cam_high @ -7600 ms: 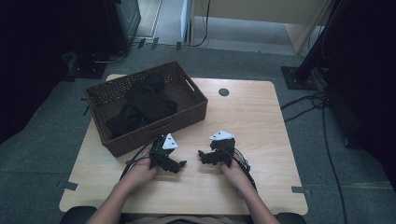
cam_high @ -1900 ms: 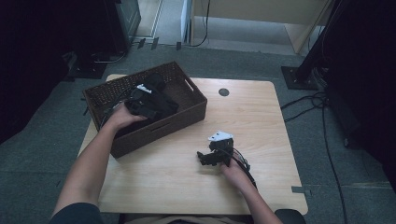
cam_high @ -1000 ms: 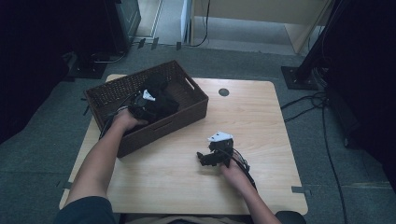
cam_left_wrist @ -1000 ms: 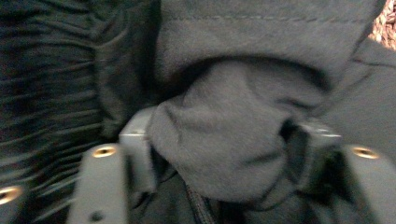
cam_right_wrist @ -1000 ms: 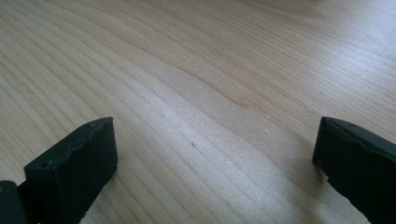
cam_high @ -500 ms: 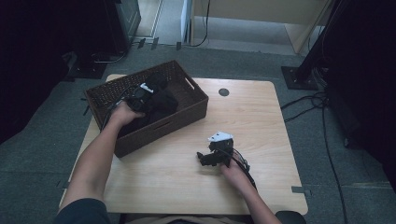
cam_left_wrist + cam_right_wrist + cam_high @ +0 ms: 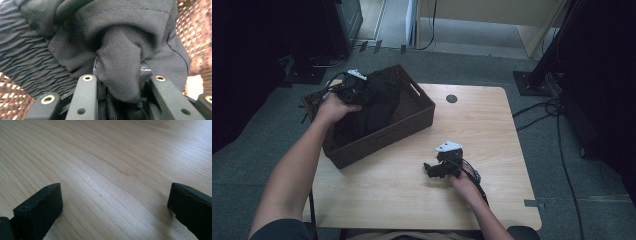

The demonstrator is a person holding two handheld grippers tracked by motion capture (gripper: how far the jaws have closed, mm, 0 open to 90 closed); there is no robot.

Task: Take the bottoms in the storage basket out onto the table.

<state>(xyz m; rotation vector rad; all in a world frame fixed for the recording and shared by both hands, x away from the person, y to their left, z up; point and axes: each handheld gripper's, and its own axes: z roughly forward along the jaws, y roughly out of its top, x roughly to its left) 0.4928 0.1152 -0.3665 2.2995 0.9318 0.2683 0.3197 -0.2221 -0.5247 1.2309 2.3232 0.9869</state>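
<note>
Upper left of the high view, left hand-held gripper (image 7: 362, 91) clenched on black cloth garment (image 7: 374, 107), part-lifted from brown wicker basket (image 7: 412, 119); right hand-held gripper (image 7: 432, 169) released, idle on wooden bench (image 7: 482, 120); laying-out remains.

Matt black cloth (image 7: 117, 65), woven wicker basket (image 7: 412, 117), smooth pale wood table (image 7: 492, 125).

The black, soft cloth garment (image 7: 372, 107), crumpled and partly smocked, hangs bunched from the left gripper (image 7: 357, 90) above the brown woven wicker basket (image 7: 412, 117) at the bench's ten o'clock corner, its lower folds trailing inside the basket.
</note>
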